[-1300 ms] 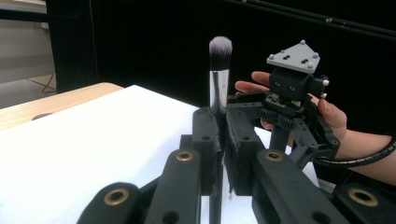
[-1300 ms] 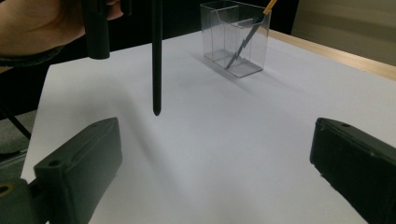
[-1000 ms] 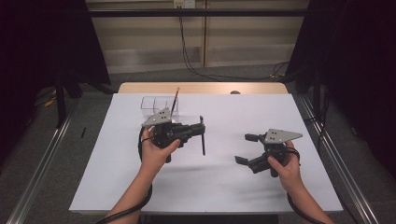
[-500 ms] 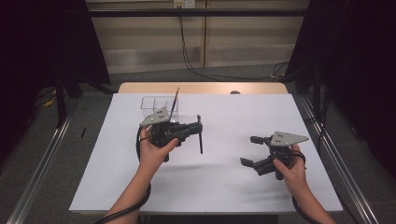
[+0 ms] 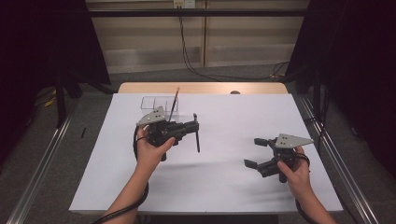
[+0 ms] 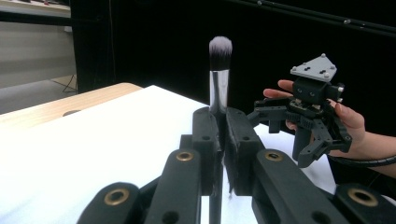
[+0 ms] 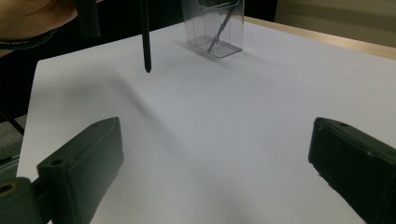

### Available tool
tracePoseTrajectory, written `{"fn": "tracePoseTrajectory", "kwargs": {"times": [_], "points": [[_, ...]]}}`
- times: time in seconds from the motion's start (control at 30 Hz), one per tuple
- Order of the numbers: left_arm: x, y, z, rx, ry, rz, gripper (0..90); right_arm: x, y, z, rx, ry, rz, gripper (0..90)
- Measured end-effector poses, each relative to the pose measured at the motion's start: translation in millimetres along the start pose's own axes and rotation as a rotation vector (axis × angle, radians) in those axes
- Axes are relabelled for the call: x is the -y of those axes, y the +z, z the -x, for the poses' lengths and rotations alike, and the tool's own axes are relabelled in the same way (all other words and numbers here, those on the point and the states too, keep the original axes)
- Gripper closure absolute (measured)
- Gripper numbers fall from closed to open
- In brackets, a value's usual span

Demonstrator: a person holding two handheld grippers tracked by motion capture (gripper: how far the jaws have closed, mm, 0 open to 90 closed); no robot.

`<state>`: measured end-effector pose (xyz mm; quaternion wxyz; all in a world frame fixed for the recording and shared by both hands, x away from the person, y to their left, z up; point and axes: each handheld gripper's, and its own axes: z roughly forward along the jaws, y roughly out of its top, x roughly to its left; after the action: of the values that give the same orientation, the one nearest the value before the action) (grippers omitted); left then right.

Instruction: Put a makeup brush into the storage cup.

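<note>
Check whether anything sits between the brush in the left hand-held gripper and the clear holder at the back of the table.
Nothing visible does. The left hand-held gripper holds the makeup brush upright, and bare white table lies between it and the clear holder, which already contains one thin brush.

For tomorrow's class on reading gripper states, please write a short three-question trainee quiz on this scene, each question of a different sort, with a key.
1. True or false: the left gripper is shut on the makeup brush.
2. How do the right gripper's jaws stand? A) wide apart, holding nothing B) shut on a brush C) shut on the container
3. Fill in: in the high view, a thin brush leans inside the clear ______ near the table's far edge.

Key: 1 true; 2 A; 3 container.
</note>
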<state>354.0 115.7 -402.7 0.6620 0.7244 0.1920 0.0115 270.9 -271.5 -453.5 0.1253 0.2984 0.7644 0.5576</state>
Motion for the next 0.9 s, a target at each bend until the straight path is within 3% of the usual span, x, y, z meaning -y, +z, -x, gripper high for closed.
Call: {"fn": "tracePoseTrajectory", "kwargs": {"times": [0.9], "points": [[-6.2,-18.6,-11.1,-0.058,0.01,0.014,83.7,6.9,-14.8,0.7,0.024,0.019,0.02,3.0]]}}
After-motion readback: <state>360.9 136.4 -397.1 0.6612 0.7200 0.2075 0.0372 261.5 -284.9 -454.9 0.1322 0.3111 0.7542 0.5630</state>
